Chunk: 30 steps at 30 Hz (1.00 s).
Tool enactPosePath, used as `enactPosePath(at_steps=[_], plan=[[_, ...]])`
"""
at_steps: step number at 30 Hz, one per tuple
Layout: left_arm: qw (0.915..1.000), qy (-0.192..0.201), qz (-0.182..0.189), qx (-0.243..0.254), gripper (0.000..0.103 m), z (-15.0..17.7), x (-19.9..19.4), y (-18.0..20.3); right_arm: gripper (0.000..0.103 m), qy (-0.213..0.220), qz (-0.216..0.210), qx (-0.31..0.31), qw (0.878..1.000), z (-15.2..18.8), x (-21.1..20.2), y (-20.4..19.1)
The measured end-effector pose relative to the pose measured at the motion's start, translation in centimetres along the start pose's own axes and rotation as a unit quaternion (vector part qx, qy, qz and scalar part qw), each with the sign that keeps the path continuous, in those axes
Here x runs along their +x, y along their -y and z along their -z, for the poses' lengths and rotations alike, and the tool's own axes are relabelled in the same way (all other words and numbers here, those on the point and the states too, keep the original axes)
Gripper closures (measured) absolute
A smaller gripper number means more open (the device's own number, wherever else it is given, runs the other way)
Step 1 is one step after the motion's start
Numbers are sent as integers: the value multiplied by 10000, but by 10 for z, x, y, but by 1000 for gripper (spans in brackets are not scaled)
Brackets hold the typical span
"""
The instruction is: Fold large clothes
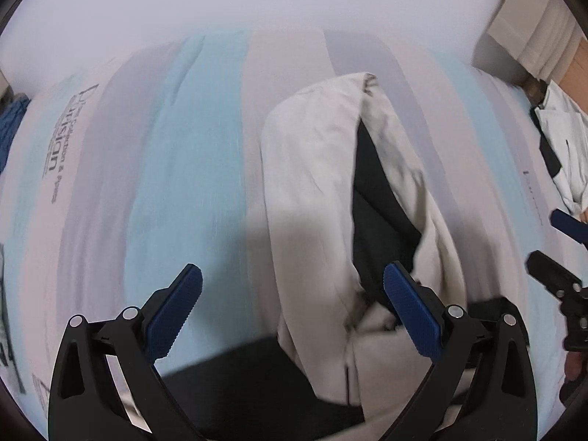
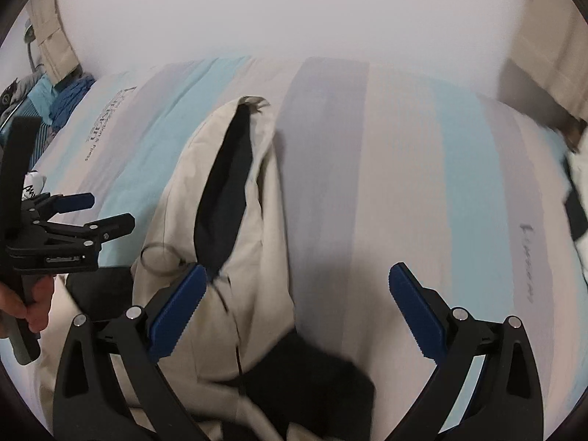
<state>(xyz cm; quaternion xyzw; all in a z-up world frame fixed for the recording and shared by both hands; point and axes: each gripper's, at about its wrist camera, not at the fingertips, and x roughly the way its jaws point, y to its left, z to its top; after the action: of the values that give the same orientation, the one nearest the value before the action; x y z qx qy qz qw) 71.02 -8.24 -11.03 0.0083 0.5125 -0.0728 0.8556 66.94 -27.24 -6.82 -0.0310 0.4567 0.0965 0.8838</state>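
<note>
My left gripper (image 1: 292, 308) hangs with its blue-padded fingers spread wide and empty above a bed; my right gripper (image 2: 297, 307) is likewise spread, gripping nothing. Beneath both lies a bedspread (image 1: 191, 169) striped in pale blue, lilac and cream, with dark printed lettering (image 1: 60, 147) near one edge. The task garment, a cream jacket with a black lining (image 1: 323, 191), lies bunched lengthwise along the middle of the bed, its near end under my fingers, a thin cord (image 2: 161, 257) looped on it. A hand (image 2: 33, 305) grips the left tool's handle. Beyond, a second pale garment (image 1: 562, 139) sits at the bed's edge, before a plain white wall (image 2: 294, 11) and beige curtains (image 2: 551, 47).
</note>
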Motion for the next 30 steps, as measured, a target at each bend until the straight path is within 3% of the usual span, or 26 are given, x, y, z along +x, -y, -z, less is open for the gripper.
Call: enactPosePath(at_steps=[11, 15, 22, 30], plan=[[9996, -93, 34, 282, 6, -36, 57, 1, 7, -179, -181, -680, 9974, -41, 79, -14], [9990, -57, 354, 269, 6, -45, 66, -2, 7, -221, -417, -797, 9957, -53, 96, -19], [9975, -56, 667, 234, 8, -57, 83, -12, 34, -511, -693, -939, 9919, -78, 119, -17], [9960, -189, 869, 118, 8, -69, 97, -21, 35, -801, -974, -300, 9916, -98, 142, 2]])
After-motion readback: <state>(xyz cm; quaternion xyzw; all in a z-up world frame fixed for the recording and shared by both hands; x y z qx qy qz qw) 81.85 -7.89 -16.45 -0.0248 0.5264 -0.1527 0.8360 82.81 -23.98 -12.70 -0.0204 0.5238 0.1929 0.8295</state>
